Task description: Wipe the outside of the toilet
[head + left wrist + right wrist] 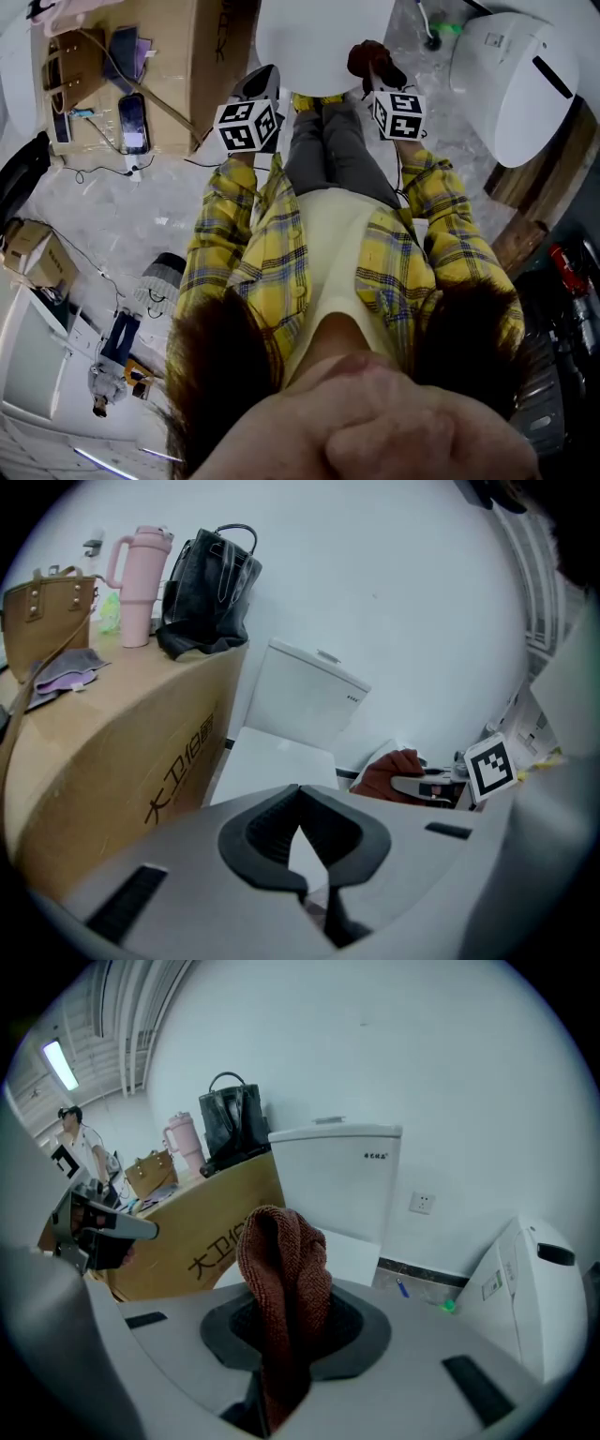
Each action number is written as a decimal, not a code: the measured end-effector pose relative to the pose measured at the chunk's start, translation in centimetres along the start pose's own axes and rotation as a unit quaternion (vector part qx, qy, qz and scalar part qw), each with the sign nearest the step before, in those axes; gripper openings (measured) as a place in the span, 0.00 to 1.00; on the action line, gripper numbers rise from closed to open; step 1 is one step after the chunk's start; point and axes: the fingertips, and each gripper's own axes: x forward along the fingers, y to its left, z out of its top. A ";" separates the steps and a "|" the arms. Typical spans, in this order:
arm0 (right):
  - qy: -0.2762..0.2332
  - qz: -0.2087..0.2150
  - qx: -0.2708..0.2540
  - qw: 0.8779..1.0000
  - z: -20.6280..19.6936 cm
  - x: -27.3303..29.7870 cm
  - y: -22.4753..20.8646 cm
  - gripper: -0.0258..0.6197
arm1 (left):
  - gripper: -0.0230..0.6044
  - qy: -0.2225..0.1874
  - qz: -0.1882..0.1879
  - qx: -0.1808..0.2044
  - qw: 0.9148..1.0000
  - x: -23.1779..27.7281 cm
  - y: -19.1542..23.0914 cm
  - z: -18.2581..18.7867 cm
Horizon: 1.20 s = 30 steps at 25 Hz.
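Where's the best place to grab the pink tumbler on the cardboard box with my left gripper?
Probably the handle of the pink tumbler: it juts out on the side away from the black handbag. Come level from that side, since the tumbler stands upright.

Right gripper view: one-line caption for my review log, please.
Right gripper shut on a reddish-brown cloth, facing the white toilet beside a cardboard box bearing a black bag.

Even, cool indoor light. A ceiling strip lamp glows at far left in the right gripper view, and the white wall reads bright without glare. Shadows are faint. Both gripper views bow strongly outward and fall to black corners. The weave of the cloth is crisp; the nearest foreground is soft.
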 end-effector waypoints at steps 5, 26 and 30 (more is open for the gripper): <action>-0.029 0.012 0.019 0.999 3.0 -2.1 0.9 0.17 | 0.05 -0.023 -0.025 0.000 0.999 -1.2 -1.8 1.9; -0.112 0.054 0.041 0.991 10.7 -9.6 4.5 0.17 | 0.05 -0.090 0.009 0.009 0.996 -6.9 -2.4 7.6; -0.122 0.056 0.049 0.990 11.6 -10.4 4.8 0.17 | 0.05 -0.110 0.026 0.009 0.994 -7.8 -2.1 8.7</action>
